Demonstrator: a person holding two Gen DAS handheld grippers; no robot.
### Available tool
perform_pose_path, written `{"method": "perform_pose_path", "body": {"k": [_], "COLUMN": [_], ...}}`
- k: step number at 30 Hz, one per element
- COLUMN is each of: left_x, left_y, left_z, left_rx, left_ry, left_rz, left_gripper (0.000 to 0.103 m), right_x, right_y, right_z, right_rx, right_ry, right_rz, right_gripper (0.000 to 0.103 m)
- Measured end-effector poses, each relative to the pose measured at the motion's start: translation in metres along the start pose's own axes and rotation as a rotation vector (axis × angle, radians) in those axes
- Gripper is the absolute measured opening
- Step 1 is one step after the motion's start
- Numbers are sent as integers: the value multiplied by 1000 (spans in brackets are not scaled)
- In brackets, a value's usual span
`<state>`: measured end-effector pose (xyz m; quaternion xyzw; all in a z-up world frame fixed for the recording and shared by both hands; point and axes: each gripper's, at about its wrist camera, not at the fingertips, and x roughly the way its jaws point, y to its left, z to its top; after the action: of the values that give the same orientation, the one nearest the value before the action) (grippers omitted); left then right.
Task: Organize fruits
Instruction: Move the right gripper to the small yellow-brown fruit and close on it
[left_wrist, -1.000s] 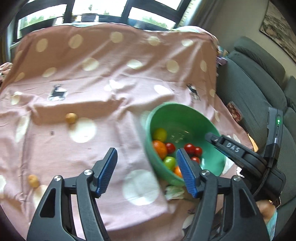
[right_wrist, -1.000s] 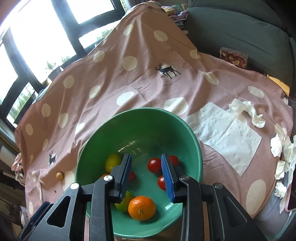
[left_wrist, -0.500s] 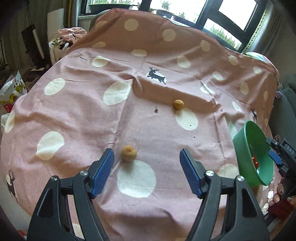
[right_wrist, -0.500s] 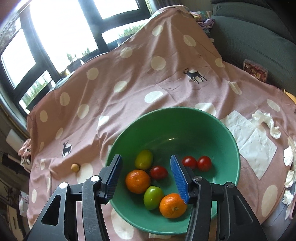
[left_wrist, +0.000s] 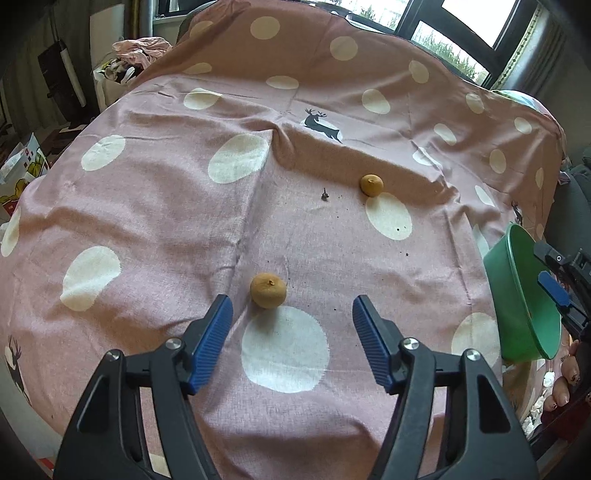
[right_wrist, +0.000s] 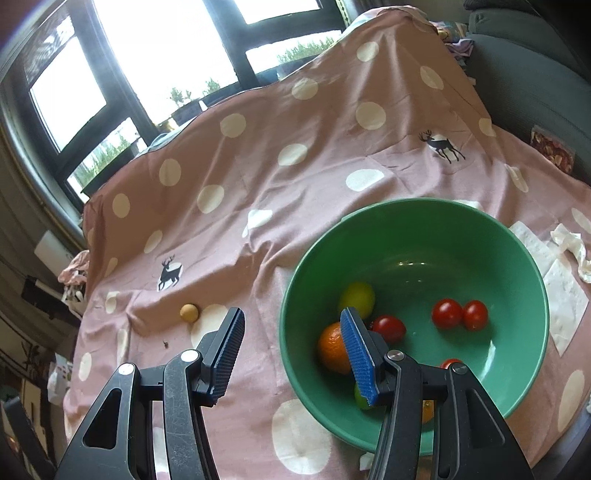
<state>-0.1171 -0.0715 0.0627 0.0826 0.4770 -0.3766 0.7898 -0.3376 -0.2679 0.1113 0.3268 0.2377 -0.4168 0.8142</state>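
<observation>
Meanwhile, two brown fruits (left_wrist: 268, 290) on cloth (left_wrist: 155, 206), left tongs (left_wrist: 291, 325) and right tongs (right_wrist: 291, 343) both spread, empty.

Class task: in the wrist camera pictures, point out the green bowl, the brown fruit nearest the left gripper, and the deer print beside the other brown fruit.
green bowl (right_wrist: 436, 206): right wrist view, far rim.
near brown fruit (left_wrist: 268, 290): left wrist view, middle of skin.
deer print (left_wrist: 322, 124): left wrist view, deer's body.
</observation>
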Motion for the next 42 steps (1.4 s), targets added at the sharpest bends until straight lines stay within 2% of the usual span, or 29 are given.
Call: {"method": "perform_pose_path", "body": {"k": [3,17,20,30,34,39,42], "left_x": [0,16,20,38,43,44,44], "left_y": [-4,-12,-13,-8,-6,-5,-2], "left_z": [-1,-4,-6,-8,-8,-7,-6], "left_rx": [8,26,33,22,14,21,14], "left_ry": [-14,31,46,96,105,78,73], "left_rz": [-14,5,21,52,57,69,69], "left_gripper": [60,57,54,53,48,44,29], "right_x": [2,3,4,5,5,7,9], "right_y": [5,8,8,2,2,8,11], "right_z": [-2,-3,-4,-4,-4,-6,-7], "right_rx": [-14,-24,-26,-13,-15,-33,-44], "right_ry": [10,16,16,28,34,41,46], "right_rz": [-6,6,12,10,13,15,10], "right_gripper": [55,55,55,55,55,55,55]}}
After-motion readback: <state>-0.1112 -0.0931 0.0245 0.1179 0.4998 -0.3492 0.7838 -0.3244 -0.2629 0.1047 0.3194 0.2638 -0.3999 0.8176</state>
